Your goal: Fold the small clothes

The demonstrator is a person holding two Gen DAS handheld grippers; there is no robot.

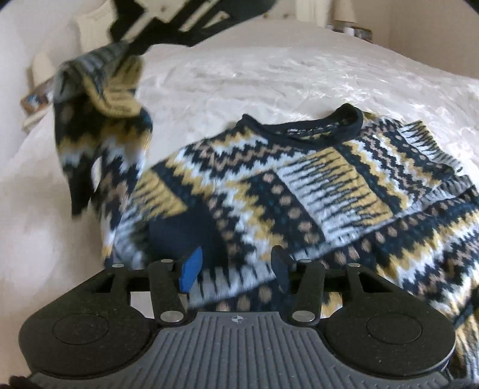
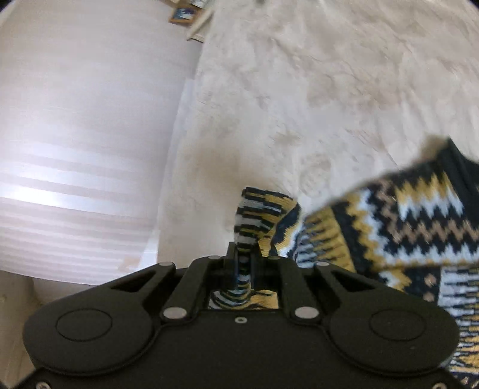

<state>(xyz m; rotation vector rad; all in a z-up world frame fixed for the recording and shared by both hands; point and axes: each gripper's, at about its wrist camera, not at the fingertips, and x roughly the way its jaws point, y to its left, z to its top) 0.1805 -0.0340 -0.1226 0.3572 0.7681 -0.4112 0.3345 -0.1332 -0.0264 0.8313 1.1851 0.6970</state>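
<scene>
A knitted sweater (image 1: 299, 179) in navy, yellow, white and tan zigzags lies flat on the white bedspread (image 1: 269, 74), collar toward the far side. My left gripper (image 1: 236, 266) hovers over its lower left part, open, with the blue pads (image 1: 191, 266) apart and only fabric beneath them. One sleeve (image 1: 101, 125) is lifted off the bed at the upper left and hangs from my right gripper (image 1: 128, 45). In the right wrist view the right gripper (image 2: 242, 254) is shut on the striped cuff (image 2: 260, 209), with the sweater body (image 2: 404, 224) to its right.
The bedspread (image 2: 299, 89) stretches beyond the sweater. A white striped panel (image 2: 74, 134) stands on the left, with a small framed object (image 2: 182, 13) at its far end. A bedside stand with small items (image 1: 353, 30) sits at the far right corner.
</scene>
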